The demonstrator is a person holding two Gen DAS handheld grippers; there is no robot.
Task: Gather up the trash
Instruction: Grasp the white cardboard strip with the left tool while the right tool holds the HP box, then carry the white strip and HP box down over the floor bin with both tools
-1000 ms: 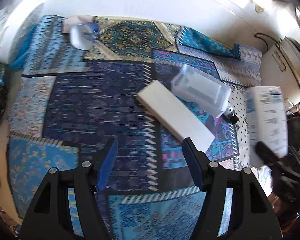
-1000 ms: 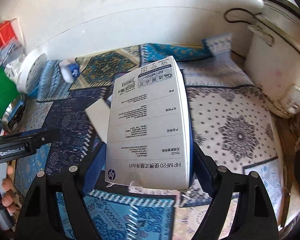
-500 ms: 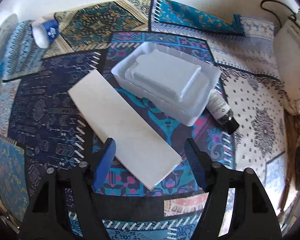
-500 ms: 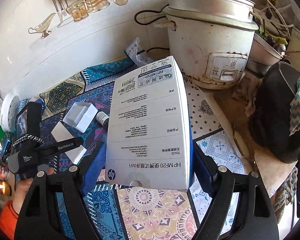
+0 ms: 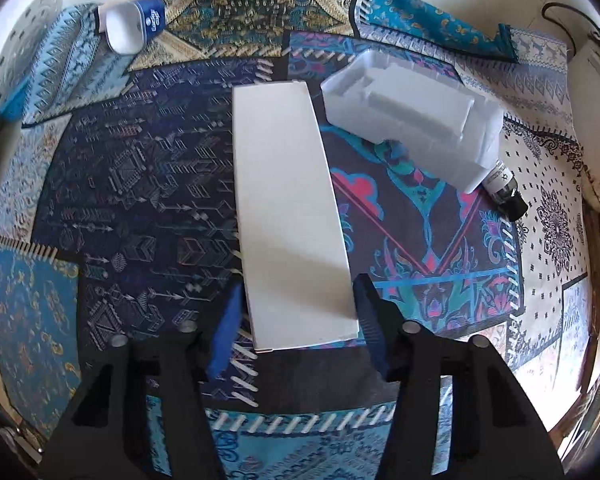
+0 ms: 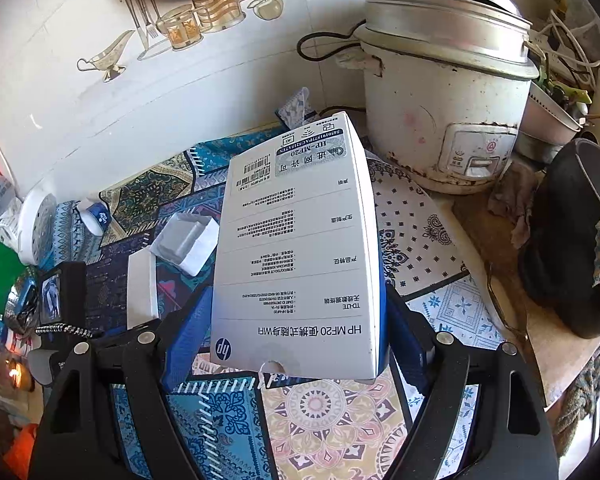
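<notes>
Right tool is clamped on the printed HP box, both blue pads pressed against its sides, box lifted clear of the patterned surface and tilted away toward twelve o'clock. It's held only by the near end, so the long far end could lever down and slip out if the hand swings fast. The rice cooker sits at one o'clock, near that far corner; a careless turn could clip it.

Over on the left: left tool is spread wide, holding nothing, one pad on each side of the near end of the plain white box, which lies flat on the surface. The gap looks barely wider than the box, so a slightly skewed closing may push it instead of pinching it. At two o'clock the white plastic tray lies just beside the box, with a small dark-capped bottle at its far end; a shoved box could knock both.
</notes>
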